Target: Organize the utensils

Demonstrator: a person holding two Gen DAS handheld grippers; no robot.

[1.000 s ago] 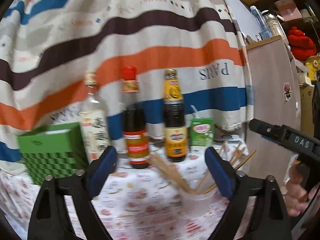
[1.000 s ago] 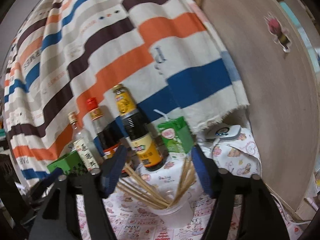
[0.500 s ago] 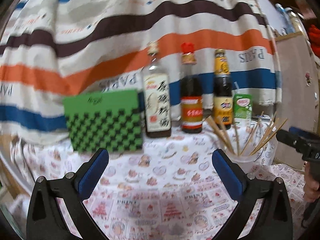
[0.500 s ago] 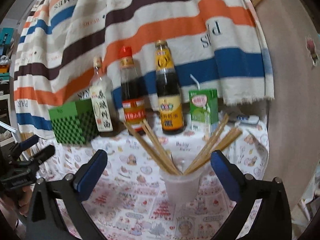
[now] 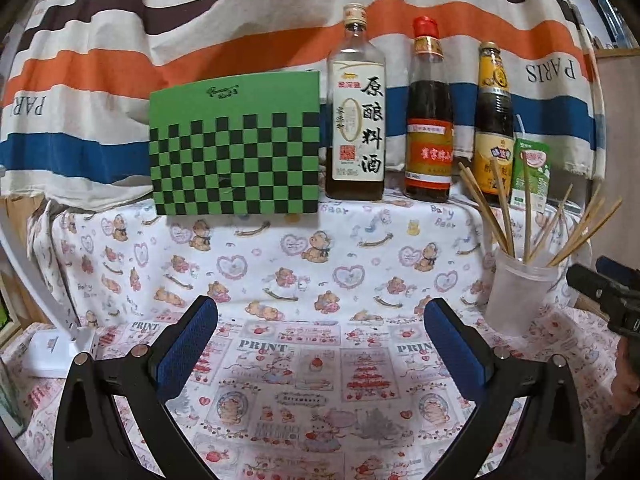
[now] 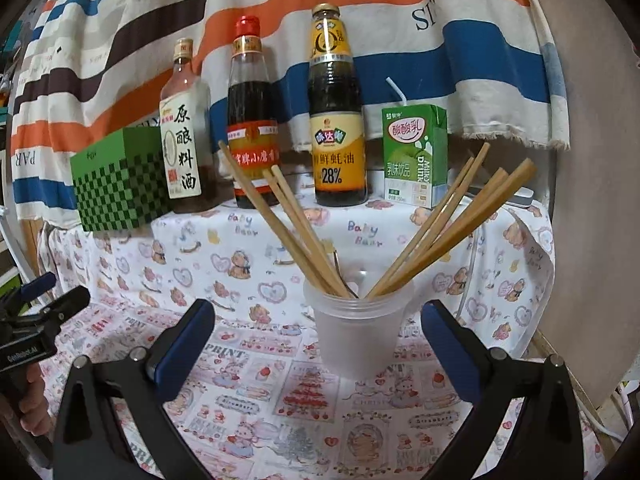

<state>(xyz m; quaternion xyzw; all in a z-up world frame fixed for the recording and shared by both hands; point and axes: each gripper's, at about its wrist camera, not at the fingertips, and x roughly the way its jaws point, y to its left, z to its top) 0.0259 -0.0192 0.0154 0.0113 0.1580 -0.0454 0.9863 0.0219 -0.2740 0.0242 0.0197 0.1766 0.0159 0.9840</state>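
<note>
The right gripper (image 6: 318,344) is spread wide and holds nothing. The plastic cup (image 6: 358,336) stands on the printed tablecloth (image 6: 248,248) right between its two blue fingers (image 6: 184,350), a little ahead of them, and it touches neither finger. Inside the cup stand the wooden chopsticks (image 6: 448,228) — one group leans to the left, the other group leans to the right, and their upper ends fan out above the fingers.

The left gripper (image 5: 320,344) is also spread wide and empty. In its view the cup (image 5: 520,296) is ahead and to the right, outside the right finger and well apart from it. Between its fingers there is only the tablecloth (image 5: 280,248).

Behind the cup, at the far edge of the cloth, a row of things stands upright: a green checkered box (image 6: 116,184), a clear bottle with a white label (image 6: 184,136), a dark bottle with a red cap (image 6: 252,120), a dark bottle with a yellow label (image 6: 338,120) and a green drink carton (image 6: 414,156) with a straw. A striped cloth (image 6: 360,20) hangs behind them. A white power strip (image 5: 60,348) lies to the left of the left gripper — near the edge of that view.
</note>
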